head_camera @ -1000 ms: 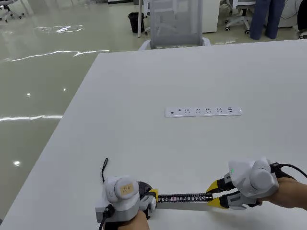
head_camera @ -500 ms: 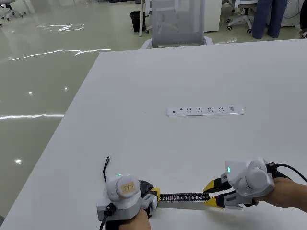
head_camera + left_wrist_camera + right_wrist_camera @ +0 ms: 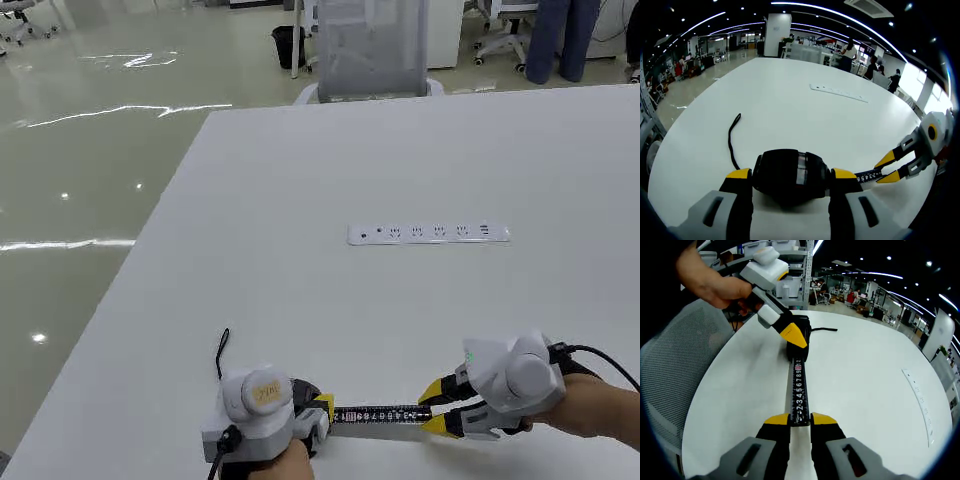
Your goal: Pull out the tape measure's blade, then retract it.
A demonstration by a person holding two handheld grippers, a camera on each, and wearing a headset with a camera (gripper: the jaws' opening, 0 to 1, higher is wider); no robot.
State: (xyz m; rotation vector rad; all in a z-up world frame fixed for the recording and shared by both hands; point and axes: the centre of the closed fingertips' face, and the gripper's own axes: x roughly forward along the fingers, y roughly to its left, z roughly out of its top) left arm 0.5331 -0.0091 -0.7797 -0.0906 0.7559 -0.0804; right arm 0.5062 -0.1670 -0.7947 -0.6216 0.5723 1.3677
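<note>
The black tape measure case (image 3: 790,171) rests on the white table (image 3: 330,300), with my left gripper (image 3: 792,176) shut on its sides. In the head view the case (image 3: 299,391) sits at the near edge under my left gripper (image 3: 308,408). Its blade (image 3: 382,412) runs right to my right gripper (image 3: 433,409), whose yellow jaws are shut on the blade's end. In the right gripper view the numbered blade (image 3: 799,390) stretches from my right gripper (image 3: 800,418) to the case (image 3: 801,335). A black wrist strap (image 3: 220,350) trails from the case.
A white power strip (image 3: 428,234) lies in the middle of the table. A grey mesh chair (image 3: 370,45) stands at the far edge. The table's left edge (image 3: 150,215) drops to a shiny floor. People stand in the far background.
My right gripper has moved left toward the case with the blade's end in it, so less blade shows. The left gripper and case have stayed put.
</note>
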